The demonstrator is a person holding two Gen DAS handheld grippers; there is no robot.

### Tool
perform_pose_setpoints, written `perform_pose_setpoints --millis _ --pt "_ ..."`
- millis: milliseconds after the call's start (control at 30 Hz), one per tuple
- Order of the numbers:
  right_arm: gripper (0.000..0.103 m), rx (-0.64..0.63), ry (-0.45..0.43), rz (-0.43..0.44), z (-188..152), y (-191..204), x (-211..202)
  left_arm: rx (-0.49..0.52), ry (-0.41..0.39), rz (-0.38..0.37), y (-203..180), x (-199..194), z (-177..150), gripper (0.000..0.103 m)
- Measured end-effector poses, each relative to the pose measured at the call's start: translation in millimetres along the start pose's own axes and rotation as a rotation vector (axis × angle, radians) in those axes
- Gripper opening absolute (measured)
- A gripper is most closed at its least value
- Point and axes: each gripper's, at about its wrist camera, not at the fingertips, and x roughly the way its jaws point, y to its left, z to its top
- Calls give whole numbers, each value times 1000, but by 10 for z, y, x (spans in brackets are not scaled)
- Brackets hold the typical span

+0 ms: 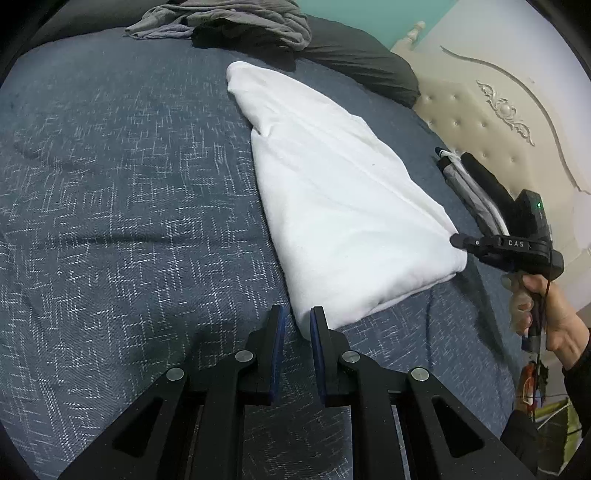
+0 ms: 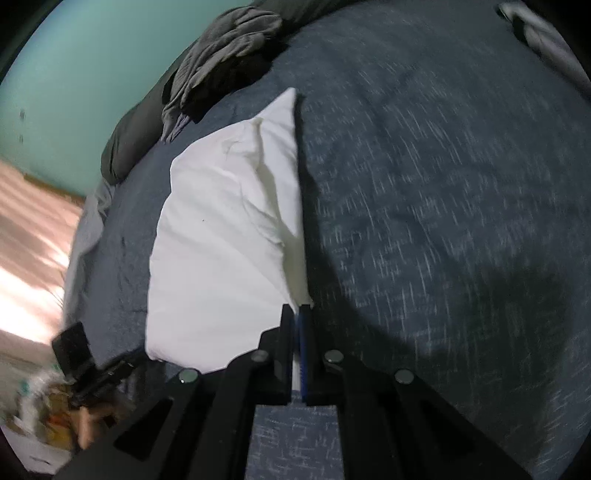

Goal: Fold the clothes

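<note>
**Both corners pinched**

Left hand-held gripper (image 1: 297,319) first — jaws narrowly parted, nipping the folded white garment's (image 1: 343,206) near corner on the blue bed (image 1: 122,192). Right wrist view — right hand-held gripper (image 2: 298,314) clamped tight on the garment's edge, white cloth between its pads.

Blue-flecked bed (image 1: 129,184): folded white garment (image 1: 343,221), crumpled grey clothes (image 1: 236,18).

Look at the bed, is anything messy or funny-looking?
Yes. A crumpled grey garment lies bunched at the far edge of the bed, unfolded, unlike the white garment, which lies folded flat.
</note>
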Motion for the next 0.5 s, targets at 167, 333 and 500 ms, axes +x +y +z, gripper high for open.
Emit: perform_pose_setpoints --millis 167,333,500 --pt "2 16 27 -8 18 -19 -58 -11 -4 2 33 -15 8 15" --pt "5 -31 -28 -103 115 100 -283 -16 -11 -2 61 -45 8 15" --pt "5 -150 -45 -151 354 576 -264 -23 -19 -6 59 -56 30 15"
